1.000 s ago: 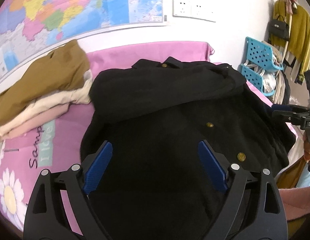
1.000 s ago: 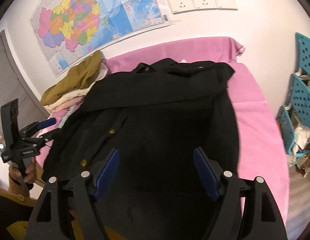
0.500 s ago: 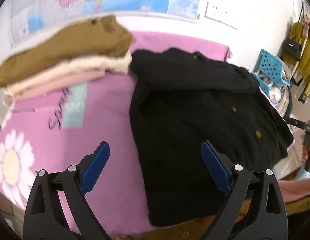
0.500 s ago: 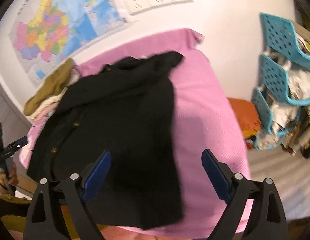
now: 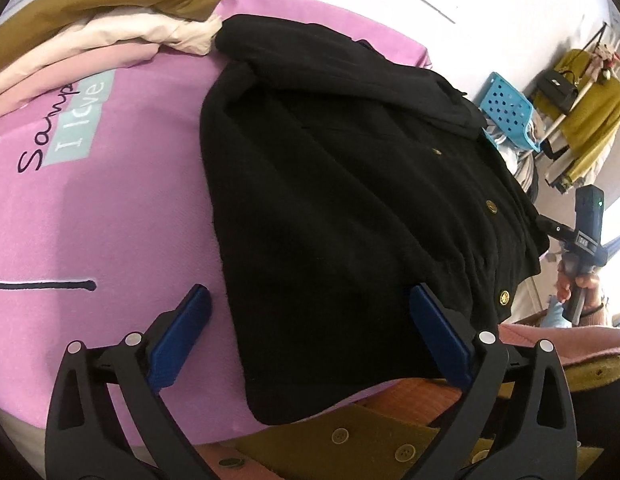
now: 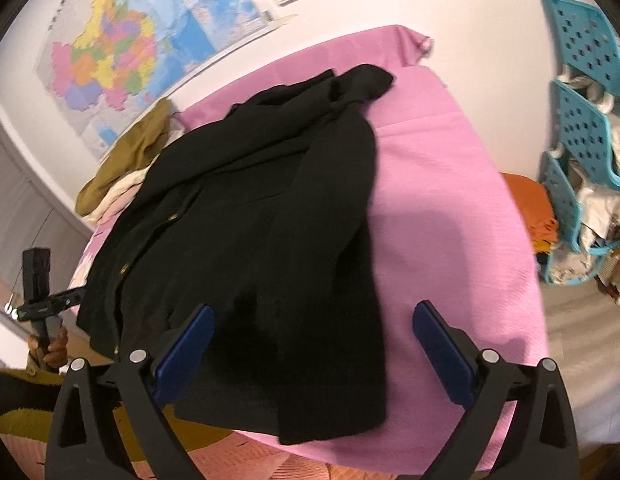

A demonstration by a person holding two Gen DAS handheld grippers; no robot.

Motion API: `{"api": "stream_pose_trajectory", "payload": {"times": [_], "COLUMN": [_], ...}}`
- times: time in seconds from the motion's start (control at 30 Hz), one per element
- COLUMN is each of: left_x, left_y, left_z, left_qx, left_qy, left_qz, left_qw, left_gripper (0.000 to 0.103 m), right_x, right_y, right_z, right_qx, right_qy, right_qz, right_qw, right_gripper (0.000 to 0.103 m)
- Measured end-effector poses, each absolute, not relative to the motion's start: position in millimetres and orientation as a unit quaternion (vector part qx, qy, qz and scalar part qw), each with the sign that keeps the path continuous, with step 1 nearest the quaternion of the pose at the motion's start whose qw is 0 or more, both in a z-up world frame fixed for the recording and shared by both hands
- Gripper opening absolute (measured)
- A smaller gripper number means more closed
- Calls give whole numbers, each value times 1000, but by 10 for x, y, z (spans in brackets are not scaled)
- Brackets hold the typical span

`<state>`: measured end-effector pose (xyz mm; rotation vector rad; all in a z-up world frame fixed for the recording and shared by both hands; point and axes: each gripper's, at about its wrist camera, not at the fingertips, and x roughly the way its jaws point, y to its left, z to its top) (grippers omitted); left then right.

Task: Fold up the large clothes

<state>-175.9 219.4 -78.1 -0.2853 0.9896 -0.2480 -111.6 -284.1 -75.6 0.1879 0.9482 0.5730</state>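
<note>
On the far left of the pink sheet [image 5: 110, 208] I see a stack of folded clothes [image 5: 110, 20], brown on top, cream and pink beneath, touching the collar end of the black coat [image 5: 330, 184]. My left gripper [image 5: 310, 332] hangs over the coat's left hem corner, its blue fingers [image 5: 182, 336] spreading wider, one above bare sheet and the other above black cloth; nothing is pinched. The coat lies flat across the middle of the sheet, gold buttons [image 5: 492, 206] along its front edge, the hem reaching the near edge. My right gripper [image 6: 314, 344] sits over the coat's right hem corner [image 6: 330, 408], its jaws also opening and gripping nothing. To the right of the bed stand teal baskets [image 6: 582, 120] stuffed with clothing.
</note>
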Motion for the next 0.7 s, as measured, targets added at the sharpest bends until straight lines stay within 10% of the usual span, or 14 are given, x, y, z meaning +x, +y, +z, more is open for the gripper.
{"api": "stream_pose_trajectory", "payload": {"times": [0.5, 0.57, 0.63, 0.7], "left_x": [-1689, -1684, -1696, -1716], "left_y": [1915, 1924, 1974, 2033], "left_z": [-779, -759, -746, -717], "left_qx": [-139, -142, -153, -168], "left_qy": [472, 471, 472, 466], "left_qz": [-188, -179, -169, -172], "left_qw": [850, 852, 851, 852], "left_gripper": [96, 67, 46, 41], "right_x": [-1109, -1101, -1084, -1110], "right_y": [-2657, -2739, -2797, -2787], "right_z": [-776, -795, -848, -890], "right_qx": [86, 125, 163, 161], "right_qy": [438, 448, 457, 461], "right_qz": [319, 347, 377, 376], "right_qw": [836, 815, 789, 788], "right_gripper": [93, 31, 25, 42]}}
